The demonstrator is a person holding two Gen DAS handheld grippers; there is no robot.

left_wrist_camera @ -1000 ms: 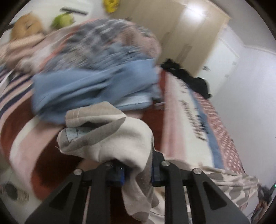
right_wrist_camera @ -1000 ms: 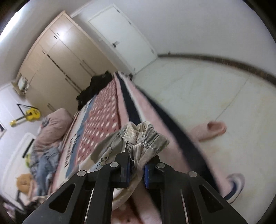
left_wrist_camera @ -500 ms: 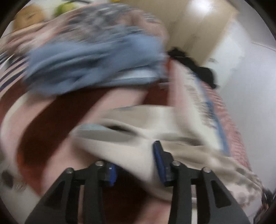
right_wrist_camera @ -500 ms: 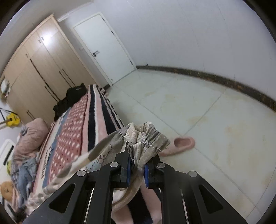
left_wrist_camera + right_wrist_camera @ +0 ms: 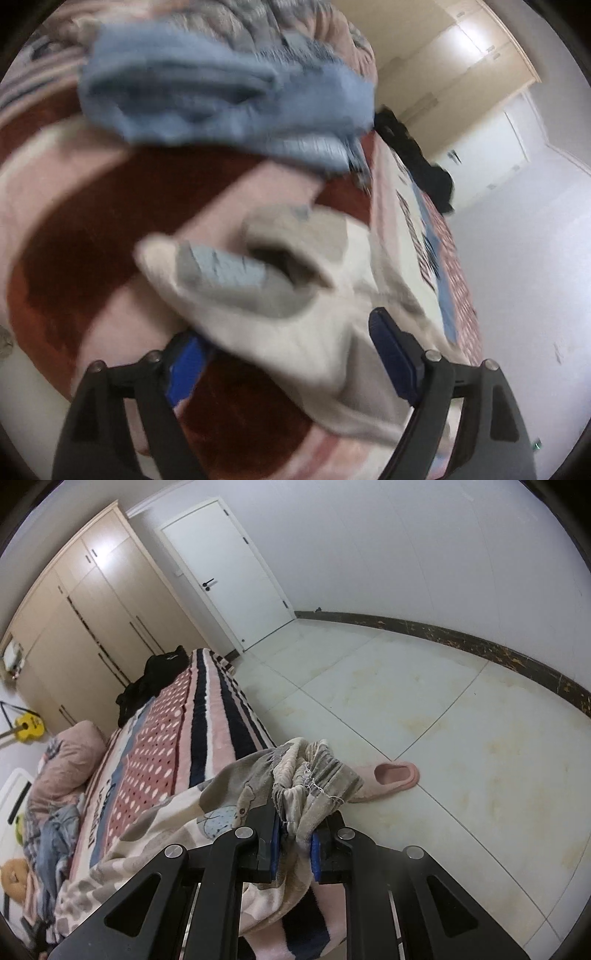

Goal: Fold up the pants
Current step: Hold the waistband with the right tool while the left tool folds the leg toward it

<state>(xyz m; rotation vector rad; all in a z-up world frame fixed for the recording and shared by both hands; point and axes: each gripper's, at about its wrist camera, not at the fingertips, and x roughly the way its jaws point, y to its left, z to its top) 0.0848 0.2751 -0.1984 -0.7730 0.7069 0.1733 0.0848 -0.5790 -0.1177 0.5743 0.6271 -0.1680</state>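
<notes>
The pants [image 5: 295, 314] are cream and grey with a pale blue patch. In the left wrist view, which is blurred, one end lies on the striped blanket [image 5: 92, 229]. My left gripper [image 5: 291, 354] is open with the cloth lying loose between its blue pads. In the right wrist view my right gripper [image 5: 295, 843] is shut on the gathered waistband of the pants [image 5: 306, 775] and holds it at the bed's edge, above the floor. The rest of the pants trails back left over the bed.
A heap of blue and plaid clothes [image 5: 221, 96] lies on the bed beyond the pants. A black garment [image 5: 155, 679] lies at the far end of the bed. A pink slipper [image 5: 391, 777] is on the tiled floor. Wardrobe [image 5: 92, 620] and white door [image 5: 229, 576] stand behind.
My left gripper has opened and let go of the pants end, which now lies on the blanket. My right gripper has kept its grip and swung towards the floor side.
</notes>
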